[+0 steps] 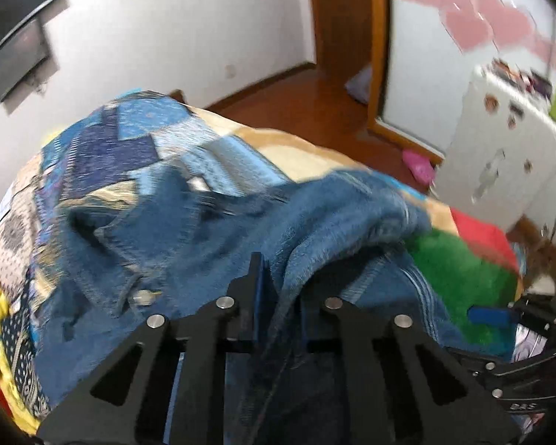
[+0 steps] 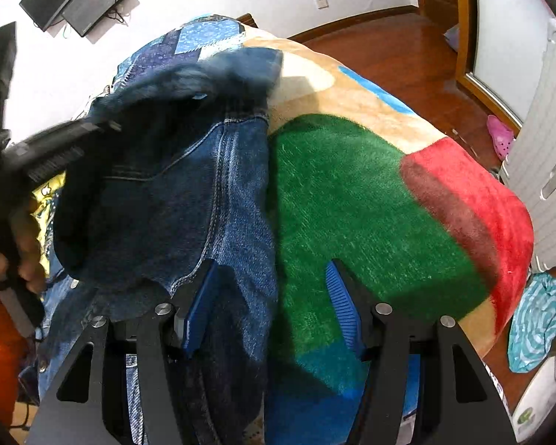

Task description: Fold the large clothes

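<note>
The blue denim jacket with stitched seams and metal buttons lies bunched on the bed, over a green, red and beige plush blanket and beside a blue patchwork quilt.

The left hand-held gripper has its jaws closed on a raised fold of the denim. The right hand-held gripper stands wide open, holding nothing, its left finger over the jacket edge and its right finger over the blanket.

Judged progress: early. The jacket is crumpled and no flat, finished fold is visible; spreading and folding remain.
</note>
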`<state>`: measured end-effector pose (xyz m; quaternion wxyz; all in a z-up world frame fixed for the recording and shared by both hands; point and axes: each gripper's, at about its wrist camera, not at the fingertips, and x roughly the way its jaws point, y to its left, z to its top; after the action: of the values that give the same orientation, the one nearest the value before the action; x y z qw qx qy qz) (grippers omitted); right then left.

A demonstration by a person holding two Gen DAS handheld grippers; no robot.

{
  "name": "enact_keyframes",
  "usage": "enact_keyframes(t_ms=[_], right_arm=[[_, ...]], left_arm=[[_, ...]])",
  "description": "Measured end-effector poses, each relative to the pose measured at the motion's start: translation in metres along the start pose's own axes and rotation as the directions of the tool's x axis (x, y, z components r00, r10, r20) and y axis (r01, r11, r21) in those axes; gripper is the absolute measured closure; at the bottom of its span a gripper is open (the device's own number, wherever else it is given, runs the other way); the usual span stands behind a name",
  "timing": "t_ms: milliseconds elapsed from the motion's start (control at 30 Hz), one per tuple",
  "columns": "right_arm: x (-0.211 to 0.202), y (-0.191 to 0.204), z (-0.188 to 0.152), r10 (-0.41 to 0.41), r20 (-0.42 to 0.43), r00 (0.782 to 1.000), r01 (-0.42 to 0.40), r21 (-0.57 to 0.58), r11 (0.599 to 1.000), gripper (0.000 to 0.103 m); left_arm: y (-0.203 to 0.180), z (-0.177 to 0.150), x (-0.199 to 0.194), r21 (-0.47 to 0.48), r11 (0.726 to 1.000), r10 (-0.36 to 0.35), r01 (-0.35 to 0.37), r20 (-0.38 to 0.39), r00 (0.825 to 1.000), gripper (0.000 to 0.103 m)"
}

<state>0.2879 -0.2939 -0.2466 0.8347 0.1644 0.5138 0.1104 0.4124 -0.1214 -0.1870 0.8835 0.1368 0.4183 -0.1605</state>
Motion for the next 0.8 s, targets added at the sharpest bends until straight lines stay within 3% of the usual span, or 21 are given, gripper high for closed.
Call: enact_keyframes(t_ms=[167, 333, 500, 600, 733, 767, 800], right_arm=[[0.000, 0.003, 0.001, -0.014, -0.001, 1.000, 0.014, -0.005, 1.000, 0.047], [0.002, 0.007, 0.002, -0.038, -0.008, 0.999, 0.038, -0.016, 0.999, 0.047], [0.003, 0.010, 0.004, -0.059, -0.014, 0.998, 0.059, -0.022, 0.998, 0.047], [0.004, 0.012, 0.005, -0.075, -0.017, 0.997, 0.074, -0.014, 0.997, 0.047], [0.004, 0.015, 0.006, -0.102, -0.014, 0.995, 0.101, -0.009, 0.995, 0.047], [0.005, 0.016, 0.006, -0.104, -0.014, 0.994, 0.104, -0.006, 0.995, 0.047], [0.004, 0.016, 0.006, -0.106, -0.015, 0.994, 0.106, -0.003, 0.994, 0.047]], left_arm=[[0.053, -0.010, -0.038, -0.119, 0.992, 0.044, -0.038, 0.052, 0.998, 0.092], [0.097, -0.055, -0.057, -0.218, 0.970, 0.116, -0.107, 0.031, 0.993, 0.091], [0.145, -0.108, -0.067, -0.363, 0.914, 0.182, -0.183, -0.038, 0.983, 0.092], [0.170, -0.128, -0.067, -0.437, 0.886, 0.132, -0.157, -0.086, 0.988, 0.092], [0.165, -0.120, -0.073, -0.368, 0.918, 0.128, -0.151, -0.089, 0.988, 0.089], [0.159, -0.113, -0.075, -0.342, 0.929, 0.116, -0.139, -0.086, 0.990, 0.081], [0.156, -0.108, -0.076, -0.328, 0.937, 0.100, -0.120, -0.077, 0.992, 0.067]])
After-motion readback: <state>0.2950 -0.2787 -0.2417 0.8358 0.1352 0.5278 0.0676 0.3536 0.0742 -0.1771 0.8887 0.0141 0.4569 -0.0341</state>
